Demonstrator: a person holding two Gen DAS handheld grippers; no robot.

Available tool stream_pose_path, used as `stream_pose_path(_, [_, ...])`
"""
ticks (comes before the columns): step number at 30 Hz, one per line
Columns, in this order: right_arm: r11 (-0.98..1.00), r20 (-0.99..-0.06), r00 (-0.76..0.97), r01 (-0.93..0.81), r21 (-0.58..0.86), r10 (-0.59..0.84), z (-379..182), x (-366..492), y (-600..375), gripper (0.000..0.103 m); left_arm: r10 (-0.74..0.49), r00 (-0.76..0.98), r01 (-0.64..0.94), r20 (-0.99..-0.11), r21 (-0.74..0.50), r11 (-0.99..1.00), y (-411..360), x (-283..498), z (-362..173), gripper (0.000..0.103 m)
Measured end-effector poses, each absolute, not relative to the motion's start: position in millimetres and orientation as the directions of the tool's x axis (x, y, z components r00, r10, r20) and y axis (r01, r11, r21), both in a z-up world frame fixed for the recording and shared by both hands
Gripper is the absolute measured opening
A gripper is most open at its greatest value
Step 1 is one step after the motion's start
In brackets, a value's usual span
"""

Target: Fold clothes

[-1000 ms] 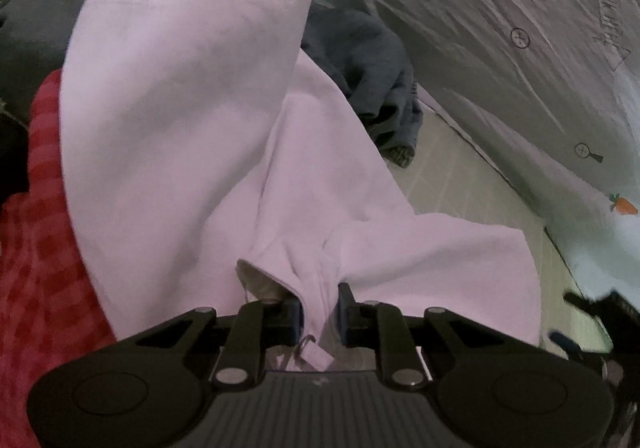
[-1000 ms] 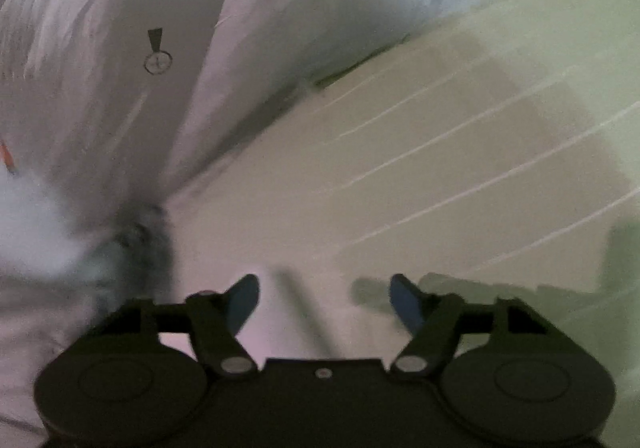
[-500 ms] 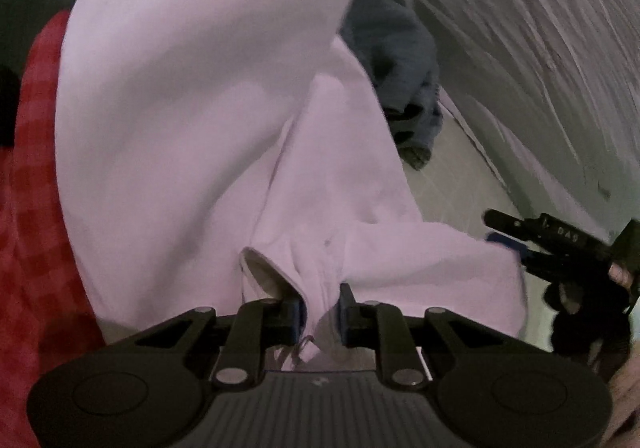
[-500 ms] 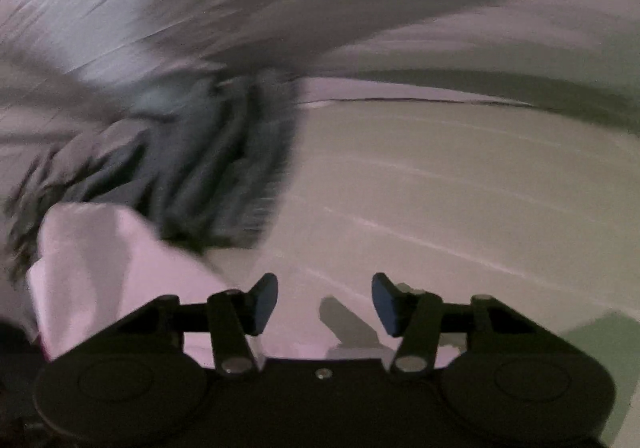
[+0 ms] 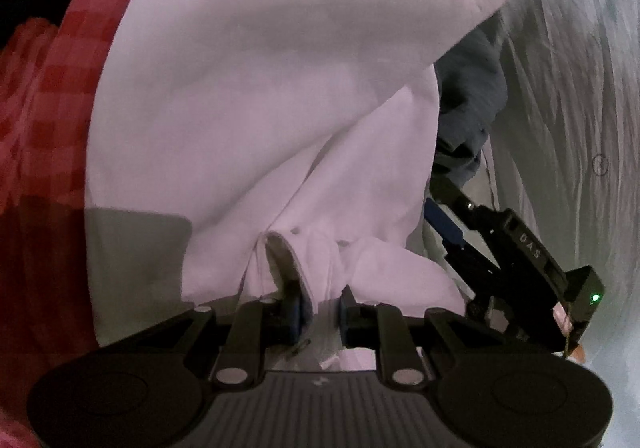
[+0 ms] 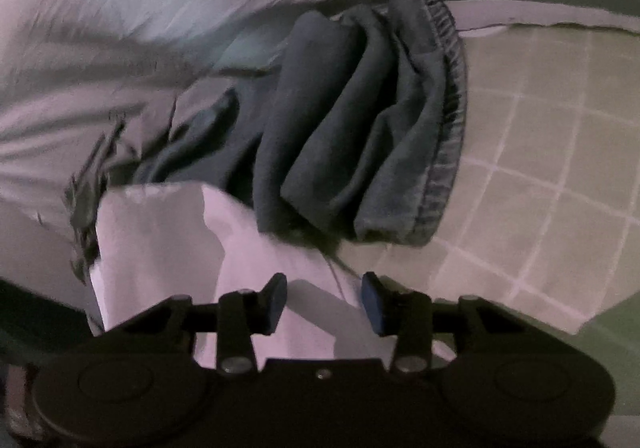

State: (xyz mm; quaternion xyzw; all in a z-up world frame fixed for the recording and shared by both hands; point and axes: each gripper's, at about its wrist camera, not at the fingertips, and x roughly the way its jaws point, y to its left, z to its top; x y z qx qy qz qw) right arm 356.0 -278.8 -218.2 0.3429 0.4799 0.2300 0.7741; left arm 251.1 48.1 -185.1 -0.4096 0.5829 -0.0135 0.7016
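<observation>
1. The surface is a pale sheet with a grid of thin lines [image 6: 540, 168]; behind it hangs a light wrinkled cover with small printed marks [image 5: 580, 88].
2. The white garment [image 5: 260, 108] lies bunched on the sheet, and a red checked cloth [image 5: 60, 88] is just beside it.
3. The left gripper [image 5: 319, 312] pinches a gathered fold of the white garment between its pads.
4. The right gripper [image 6: 324, 298] has its jaws closing; the garment's edge lies between them, and the pads do not press on it.
5. A dark blue-grey garment [image 6: 360, 128] lies crumpled, touching the white one.
</observation>
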Motion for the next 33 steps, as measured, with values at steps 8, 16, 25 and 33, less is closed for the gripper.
stream_pose_path(8, [0.591, -0.509, 0.454, -0.049, 0.805, 0.731, -222.6, 355.0, -276.2, 0.073, -0.500, 0.316, -0.482, -0.806, -0.591, 0.647, 49.0, 248.6, -185.4, 0.020])
stream_pose_path(16, [0.710, -0.594, 0.428, -0.188, 0.679, 0.681, -213.5, 356.3, -259.2, 0.036, -0.492, 0.314, -0.483, -0.812, -0.583, 0.654, 51.9, 249.0, -182.4, 0.020])
stream_pose_path(25, [0.769, -0.612, 0.503, -0.188, 0.611, 0.610, -200.7, 335.7, -270.1, 0.007, -0.487, 0.323, -0.468, -0.811, -0.585, 0.662, 56.6, 242.3, -177.6, 0.020])
stream_pose_path(33, [0.810, -0.586, 0.646, -0.088, 0.580, 0.490, -175.4, 282.7, -317.4, 0.007, -0.501, 0.345, -0.417, -0.794, -0.608, 0.676, 51.7, 235.5, -165.9, 0.019])
